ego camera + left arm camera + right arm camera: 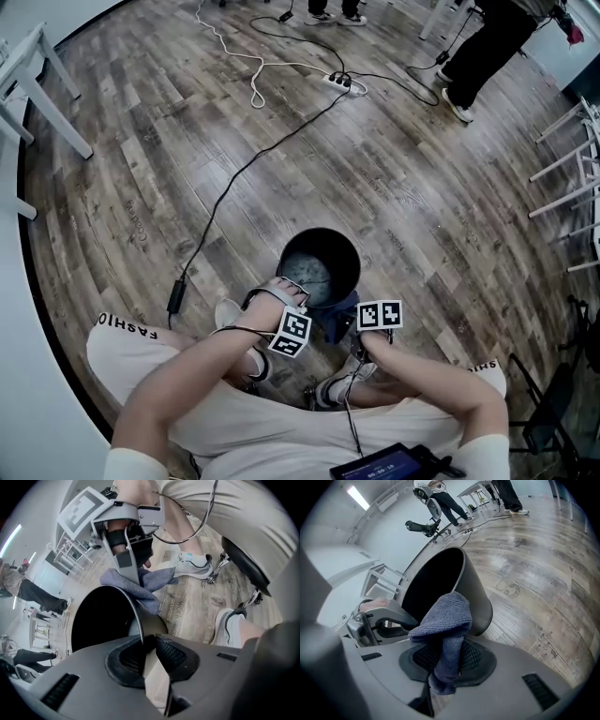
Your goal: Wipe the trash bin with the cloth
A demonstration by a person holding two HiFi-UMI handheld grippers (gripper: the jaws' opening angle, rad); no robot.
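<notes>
- Head view, at the left: the left gripper (286, 292) reaches steeply down to the near-left rim of the trash bin (319, 231). The bin stands on the wooden floor (422, 187) just ahead of the person's shoes (194, 565), well in from the floor's left edge by the white wall.
- Left gripper view: its fingers (176, 654) stand almost together, with the bin's thin rim wall pinched between them and nothing else in the grip. I take this hold to be there to steady a light bin, so that it neither slides nor tips while the other hand rubs it.
- The bin is round, black and smooth-walled, open at the top and without a liner. From above, its bottom looks greyish and speckled, perhaps with dust. The outer wall has a dull sheen.
- The cloth (445, 620) is blue-grey with a looped weave. It is bunched into a lump at the bin's near side, just right of the steadying grip. In the left gripper view it seems to lie on the rim and upper outer wall.
- Right gripper view: the right gripper (440, 654) has its fingers (474, 658) closed on the cloth's gathered middle. A folded pad sticks out past the tips and a short tail hangs back. Held this way, I judge, the soft fold rather than the hard tips meets the bin.
</notes>
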